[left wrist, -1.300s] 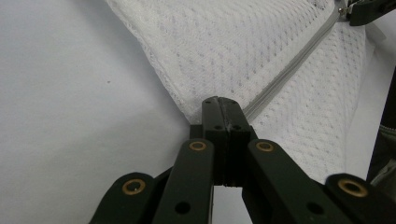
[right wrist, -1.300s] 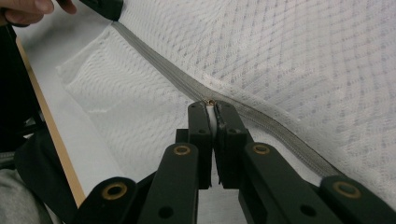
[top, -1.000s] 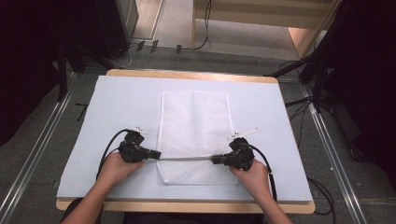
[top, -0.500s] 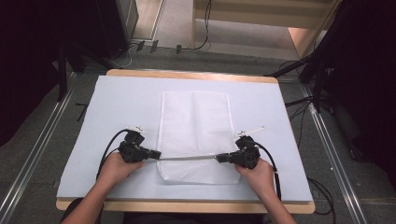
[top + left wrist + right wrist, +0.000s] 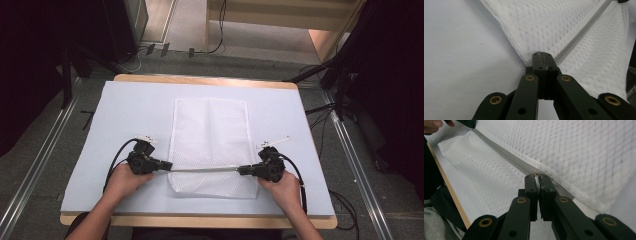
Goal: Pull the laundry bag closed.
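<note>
Bare white sheet (image 5: 125, 115) flanks the mesh bag (image 5: 210, 130); the grippers' taut zipper (image 5: 205, 170) bars its near end

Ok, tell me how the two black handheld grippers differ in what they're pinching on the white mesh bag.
The left gripper is shut on the white mesh bag at its side edge, where the grey zipper ends. The right gripper is shut on something small at the zipper line itself, at the bag's opposite side. Both sit at the same zipper's ends.

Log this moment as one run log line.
white mesh zippered bag flat | left gripper shut on zipper end | right gripper shut on other end
</note>
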